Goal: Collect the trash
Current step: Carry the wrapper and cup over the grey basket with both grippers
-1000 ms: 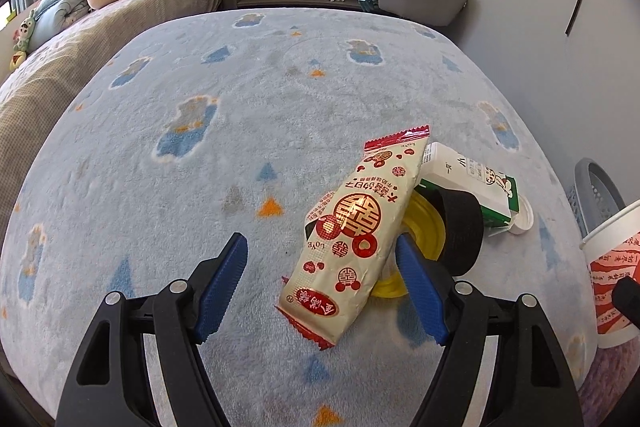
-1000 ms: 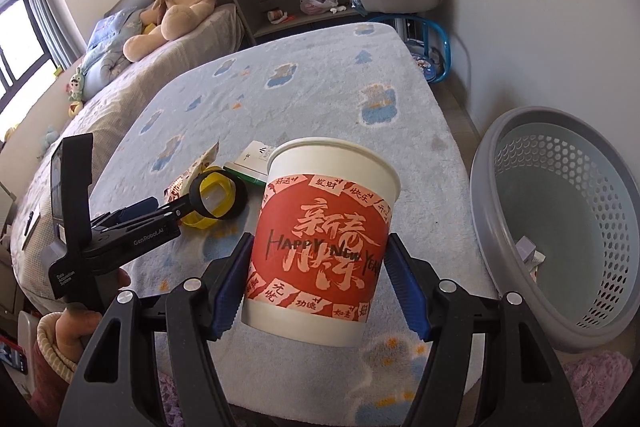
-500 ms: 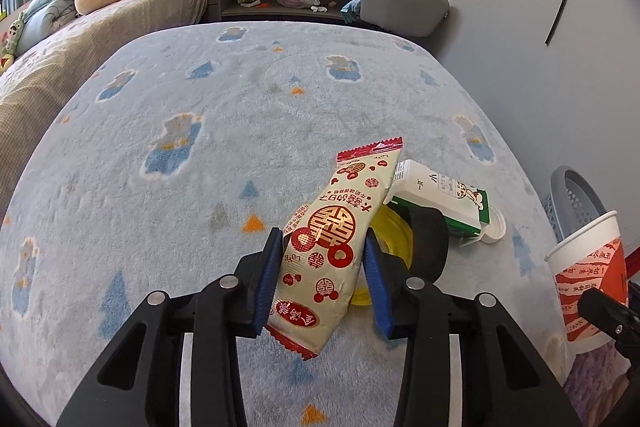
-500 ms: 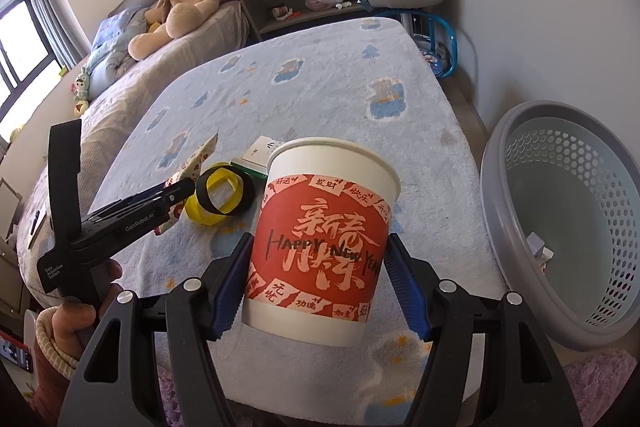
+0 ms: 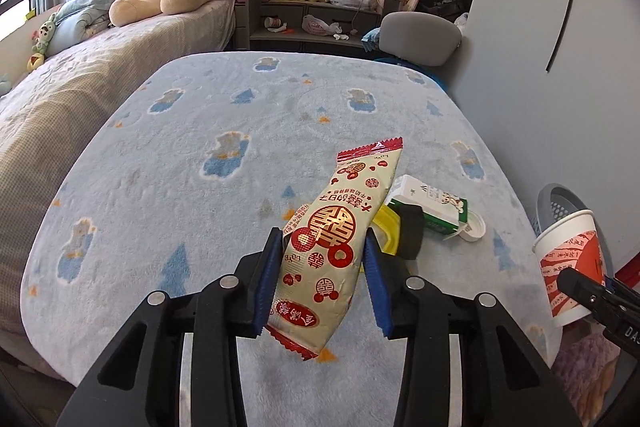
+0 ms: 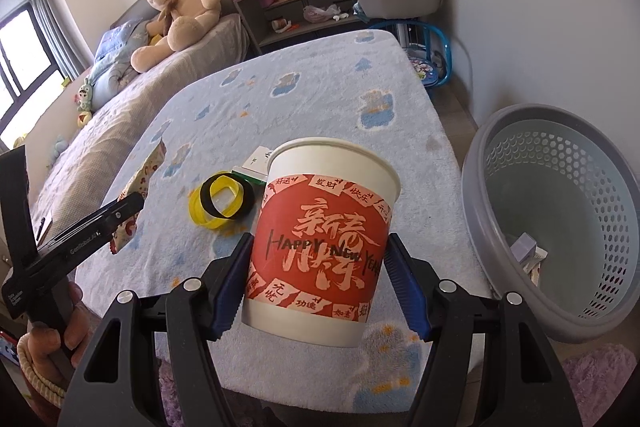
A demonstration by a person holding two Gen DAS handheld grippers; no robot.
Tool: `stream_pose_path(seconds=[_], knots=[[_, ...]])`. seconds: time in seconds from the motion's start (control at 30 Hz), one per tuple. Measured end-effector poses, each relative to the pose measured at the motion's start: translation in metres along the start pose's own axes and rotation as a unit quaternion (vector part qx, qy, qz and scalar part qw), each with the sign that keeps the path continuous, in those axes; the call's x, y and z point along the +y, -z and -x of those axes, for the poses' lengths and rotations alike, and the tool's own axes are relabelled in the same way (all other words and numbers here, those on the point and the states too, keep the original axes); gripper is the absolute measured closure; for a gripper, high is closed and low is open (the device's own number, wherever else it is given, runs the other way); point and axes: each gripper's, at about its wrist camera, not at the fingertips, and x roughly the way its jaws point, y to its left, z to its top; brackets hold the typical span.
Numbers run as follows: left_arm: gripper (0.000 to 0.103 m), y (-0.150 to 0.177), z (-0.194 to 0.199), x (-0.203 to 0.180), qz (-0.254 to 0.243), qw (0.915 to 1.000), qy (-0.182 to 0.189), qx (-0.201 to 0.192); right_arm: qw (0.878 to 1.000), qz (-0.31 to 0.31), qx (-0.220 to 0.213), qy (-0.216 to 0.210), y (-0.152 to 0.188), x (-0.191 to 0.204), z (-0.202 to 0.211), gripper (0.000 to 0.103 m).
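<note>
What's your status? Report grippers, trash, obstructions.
Left gripper shut on snack wrapper. Right gripper shut on paper cup. Gray basket right of cup, path unobstructed.

Between my right claw's blue pads I read "HAPPY NEW YEAR" in dark letters on the paper cup [image 6: 326, 251], across large Chinese brush characters on its red band. Left of it, my other gripper's black arm [image 6: 86, 233] bears "GenRobot.AI". The snack wrapper [image 5: 334, 247] between my left claw's pads shows "LOVE" and a red double-happiness sign.
</note>
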Motion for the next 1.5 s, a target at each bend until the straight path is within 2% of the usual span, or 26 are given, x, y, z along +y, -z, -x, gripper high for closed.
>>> stream_pose_path(seconds=[0.3, 0.7, 1.0, 1.17, 1.5], knots=[[0.064, 0.003, 0.030, -0.086, -0.051, 0.9961, 0.070, -0.016, 0.998, -0.049, -0.032, 0.033, 0.011, -0.058, 0.040, 0.039], [0.064, 0.013, 0.009, -0.211, -0.139, 0.9800, 0.142, 0.011, 0.986, -0.119, -0.057, 0.106, 0.029, -0.157, 0.079, 0.039], [0.064, 0.020, -0.022, -0.274, -0.182, 0.9715, 0.148, 0.029, 0.979, -0.147, -0.054, 0.132, 0.032, -0.204, 0.077, 0.039], [0.064, 0.023, -0.040, -0.298, -0.197, 0.9676, 0.151, 0.045, 0.978, -0.151, -0.058, 0.133, 0.024, -0.219, 0.073, 0.039], [0.064, 0.025, -0.057, -0.324, -0.205, 0.9657, 0.148, 0.058, 0.979, -0.147, -0.051, 0.131, 0.016, -0.237, 0.058, 0.039]])
